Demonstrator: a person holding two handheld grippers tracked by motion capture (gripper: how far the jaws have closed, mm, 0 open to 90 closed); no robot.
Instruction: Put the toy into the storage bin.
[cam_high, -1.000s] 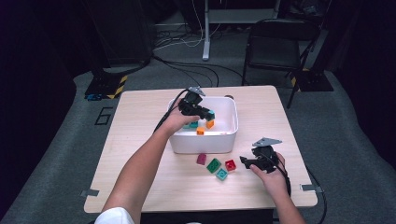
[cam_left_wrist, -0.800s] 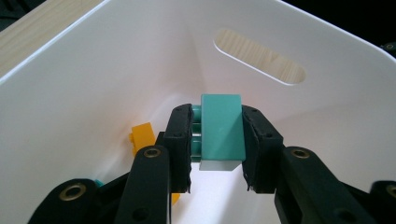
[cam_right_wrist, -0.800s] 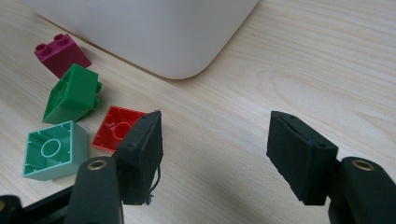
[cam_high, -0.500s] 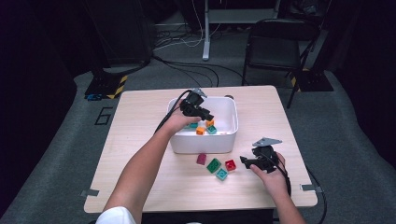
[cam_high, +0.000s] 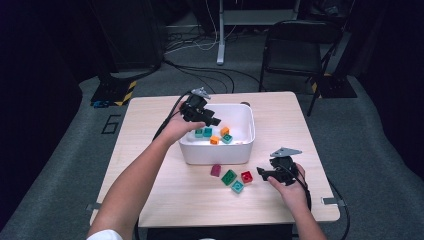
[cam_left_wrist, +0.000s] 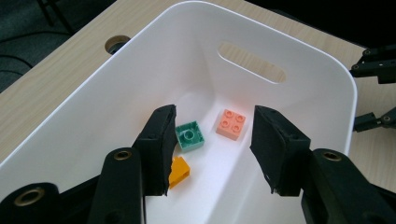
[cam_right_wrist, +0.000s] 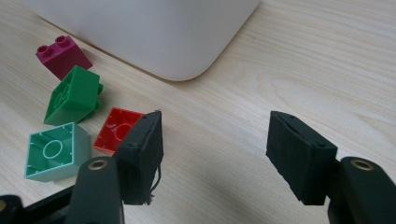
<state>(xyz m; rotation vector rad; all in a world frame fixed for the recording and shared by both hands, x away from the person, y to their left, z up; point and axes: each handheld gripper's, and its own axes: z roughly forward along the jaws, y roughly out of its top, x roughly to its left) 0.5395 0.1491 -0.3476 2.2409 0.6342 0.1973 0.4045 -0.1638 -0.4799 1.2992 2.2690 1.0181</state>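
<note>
A pale wood table (cam_high: 150, 150) stands on grey carpet, with cables at twelve o'clock and a black folding chair (cam_high: 295, 45) at one. The left gripper (cam_high: 212, 120) hangs over the white bin (cam_high: 220, 152) – jaws just opened, nothing between them, bricks (cam_left_wrist: 190, 136) below. The right gripper (cam_high: 261, 173) rests at four o'clock, spread – the red brick (cam_right_wrist: 116, 129) just beside it.
</note>
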